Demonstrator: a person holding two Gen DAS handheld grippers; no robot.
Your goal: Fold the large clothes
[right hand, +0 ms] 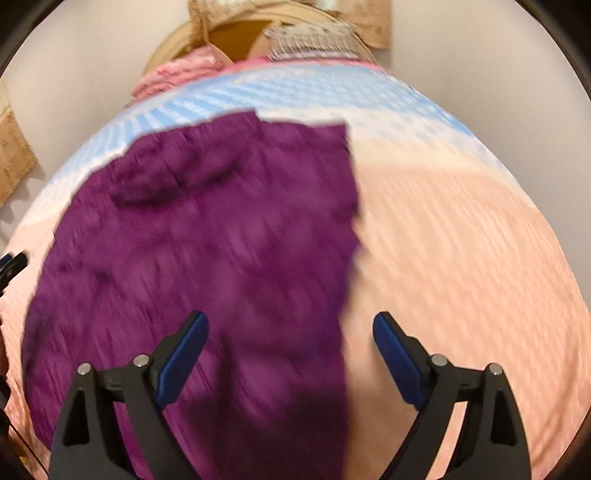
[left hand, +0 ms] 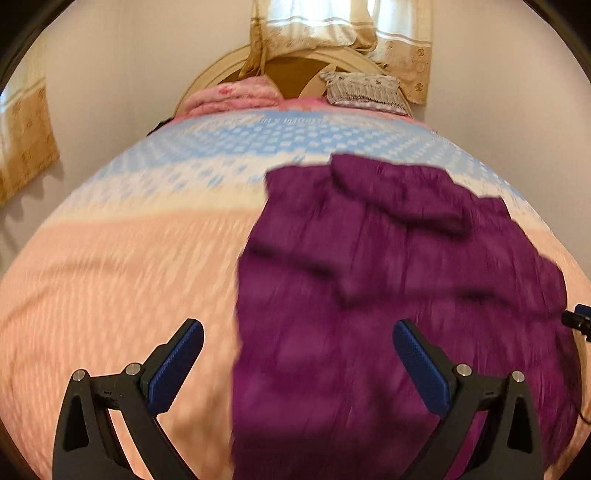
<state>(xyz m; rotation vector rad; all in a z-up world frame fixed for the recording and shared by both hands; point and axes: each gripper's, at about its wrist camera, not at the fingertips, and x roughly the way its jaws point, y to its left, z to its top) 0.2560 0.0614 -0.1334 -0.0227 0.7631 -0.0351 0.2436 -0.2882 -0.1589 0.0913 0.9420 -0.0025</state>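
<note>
Both grippers, left (left hand: 298,341) and right (right hand: 291,332), are hanging wide open and empty over the purple garment (left hand: 388,277) lying part-folded on the bed (left hand: 110,277); next likely calling for pinching an edge.

Soft daylight from the curtained window (left hand: 332,22), heavy motion blur, fisheye-bowed edges.

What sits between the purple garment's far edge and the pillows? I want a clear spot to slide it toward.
Only bare bedspread, its blue-and-white checked band, lies between the purple garment and the pillows; both wrist views show it.
</note>
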